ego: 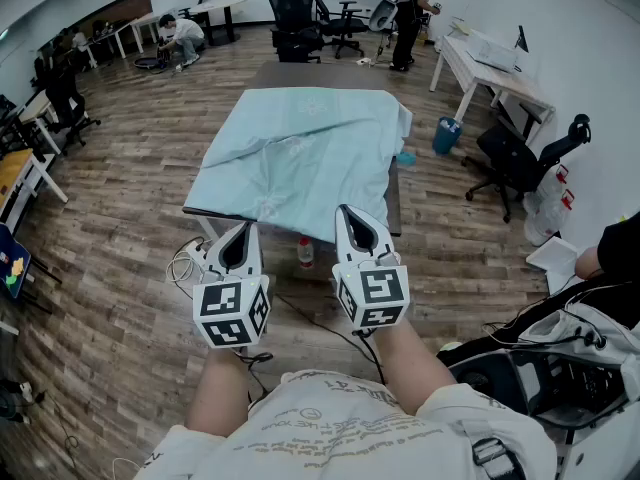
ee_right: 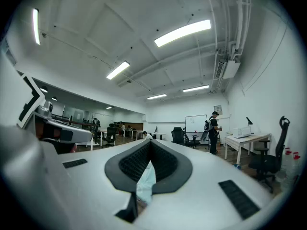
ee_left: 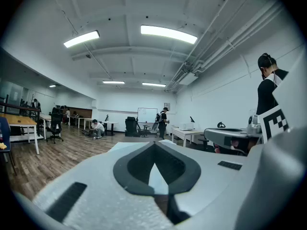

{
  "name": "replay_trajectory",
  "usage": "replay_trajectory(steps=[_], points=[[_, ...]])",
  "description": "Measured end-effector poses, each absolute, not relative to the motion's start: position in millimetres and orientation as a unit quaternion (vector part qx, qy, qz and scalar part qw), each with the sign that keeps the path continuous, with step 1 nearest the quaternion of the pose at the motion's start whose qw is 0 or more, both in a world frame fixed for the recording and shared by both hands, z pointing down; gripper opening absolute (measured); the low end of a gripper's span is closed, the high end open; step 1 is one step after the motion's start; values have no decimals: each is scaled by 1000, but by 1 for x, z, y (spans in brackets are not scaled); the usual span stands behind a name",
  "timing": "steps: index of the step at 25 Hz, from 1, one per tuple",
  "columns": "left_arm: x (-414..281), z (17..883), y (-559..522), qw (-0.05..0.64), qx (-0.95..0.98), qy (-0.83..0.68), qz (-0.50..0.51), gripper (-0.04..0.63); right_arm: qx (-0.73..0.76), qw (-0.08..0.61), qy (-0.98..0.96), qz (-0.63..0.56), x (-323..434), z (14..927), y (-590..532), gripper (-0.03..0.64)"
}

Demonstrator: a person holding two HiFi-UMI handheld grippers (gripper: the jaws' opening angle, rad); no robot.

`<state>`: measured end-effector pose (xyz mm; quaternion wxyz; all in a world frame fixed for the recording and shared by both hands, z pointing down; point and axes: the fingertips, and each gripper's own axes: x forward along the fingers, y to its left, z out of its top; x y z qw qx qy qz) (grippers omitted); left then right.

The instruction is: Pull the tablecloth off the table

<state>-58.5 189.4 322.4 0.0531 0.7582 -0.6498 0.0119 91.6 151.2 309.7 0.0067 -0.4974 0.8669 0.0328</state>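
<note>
Two closed tools in the head view: the left gripper (ego: 242,228) and right gripper (ego: 347,212) point at the near edge of the pale blue tablecloth (ego: 300,148), which covers the table (ego: 320,73). Left gripper view: jaws together, cloth showing behind them. Right gripper view: the same, with no clear grip on the cloth

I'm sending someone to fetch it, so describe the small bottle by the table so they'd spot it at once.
Find the table in mid-room draped with a pale mint tablecloth. On the wood floor under its near edge stands the bottle: small, with a red band, unlike the white cable coil nearby.
</note>
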Motion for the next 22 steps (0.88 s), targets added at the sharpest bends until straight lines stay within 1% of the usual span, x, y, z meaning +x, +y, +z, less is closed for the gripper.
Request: replay_trajectory(steps=[7, 22], points=[[-72, 329, 187, 70, 760, -646, 6, 12, -506, 27, 862, 20, 85, 311, 150, 12], [-109, 338, 172, 80, 775, -626, 3, 12, -523, 22, 852, 24, 50, 315, 139, 12]])
